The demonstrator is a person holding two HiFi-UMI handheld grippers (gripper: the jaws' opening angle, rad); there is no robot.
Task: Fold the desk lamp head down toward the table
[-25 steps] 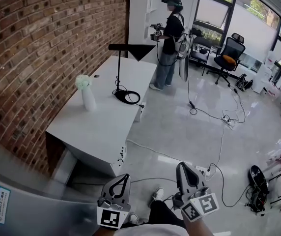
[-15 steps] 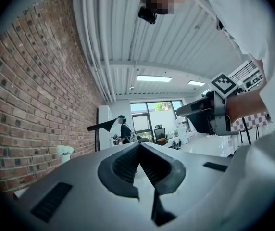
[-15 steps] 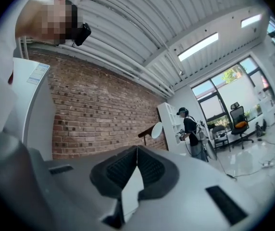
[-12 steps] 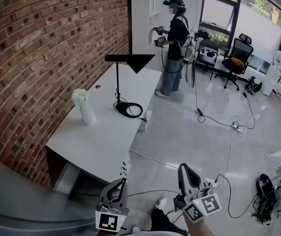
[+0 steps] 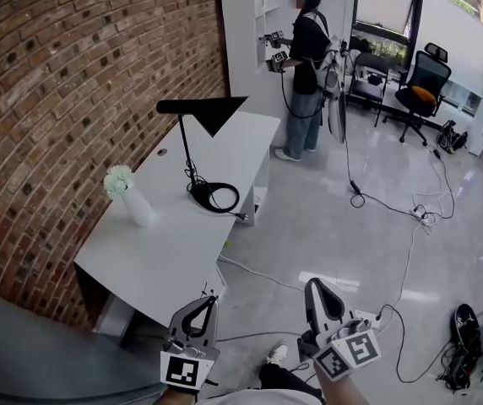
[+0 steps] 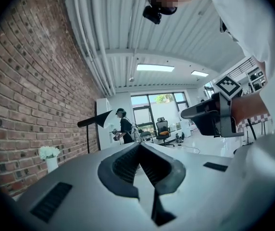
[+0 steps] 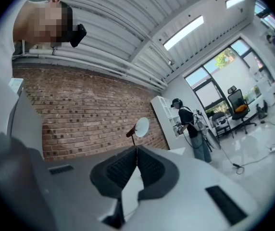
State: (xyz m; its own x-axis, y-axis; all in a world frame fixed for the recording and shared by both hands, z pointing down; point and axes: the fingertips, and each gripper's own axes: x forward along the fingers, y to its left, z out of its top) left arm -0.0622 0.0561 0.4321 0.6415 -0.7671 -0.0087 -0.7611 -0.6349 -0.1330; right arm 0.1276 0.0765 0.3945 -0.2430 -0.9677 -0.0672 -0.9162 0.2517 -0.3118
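One desk lamp [image 5: 214, 111] stands upright by the right edge of the tabletop [image 5: 164, 245]; one flower vase [image 5: 132, 202] stands by its left edge. Both the left tongs [image 5: 203, 304] and the right tongs [image 5: 316, 287] are pressed together, empty.

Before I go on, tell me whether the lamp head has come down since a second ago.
No. The lamp head still sits level atop its pole, as high above the white desk as before.
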